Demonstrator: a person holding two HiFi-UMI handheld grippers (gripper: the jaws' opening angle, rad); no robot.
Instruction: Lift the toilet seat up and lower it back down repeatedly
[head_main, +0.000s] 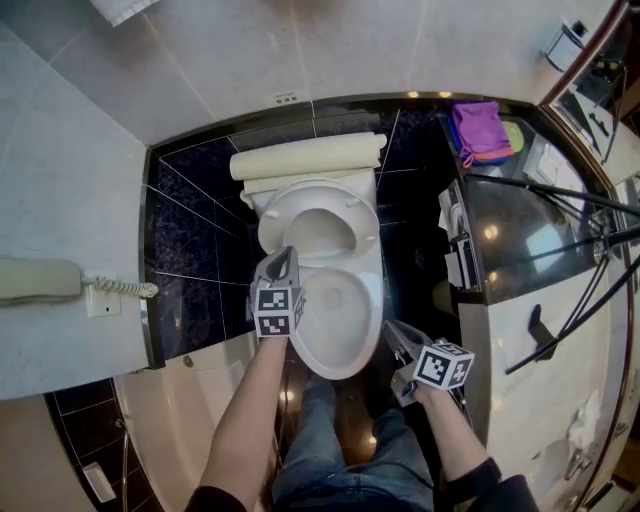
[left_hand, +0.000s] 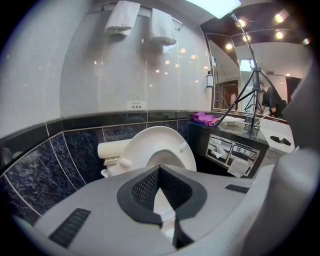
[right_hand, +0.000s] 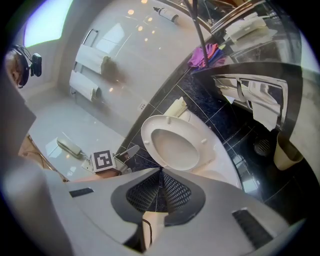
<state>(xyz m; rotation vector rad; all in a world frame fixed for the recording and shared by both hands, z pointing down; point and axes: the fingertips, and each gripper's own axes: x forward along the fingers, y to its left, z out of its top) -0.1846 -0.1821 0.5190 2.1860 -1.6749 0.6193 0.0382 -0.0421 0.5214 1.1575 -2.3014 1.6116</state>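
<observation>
**Seat up, my left fingers at its edge**

The toilet seat (head_main: 320, 192) stands raised, tilted steeply back over the bowl (head_main: 375, 310) toward the wall, with its underside facing me. I'd judge this as close to the top of a lift, with the lowering half of the cycle to come.

My left gripper (head_main: 286, 252) has its fingers closed tip to tip with nothing between them. Its own view shows the tips meeting (left_hand: 159, 168) in front of the white seat (left_hand: 145, 140). From the head view they sit right at the seat's near left edge, though I can't tell for certain whether they touch it. My right gripper (head_main: 390, 327) is closed on nothing too, the tips meeting (right_hand: 160, 170).

To do this well, I'd work the seat with the side of the closed left fingers against its rim rather than pinching it. I'd follow the arc round the hinge so the contact doesn't slide off the smooth plastic. On the way down I'd stay under the edge and let it settle, since a dropped seat would slam onto the bowl.

My left forearm reaches straight ahead over the bowl's left side, the gripper slanting gently downward with its marker cube on top. My right hand hangs by the bowl's front right, apart from the seat. It is angled down toward the toilet and rolled over somewhat, so it is idle for now.
</observation>
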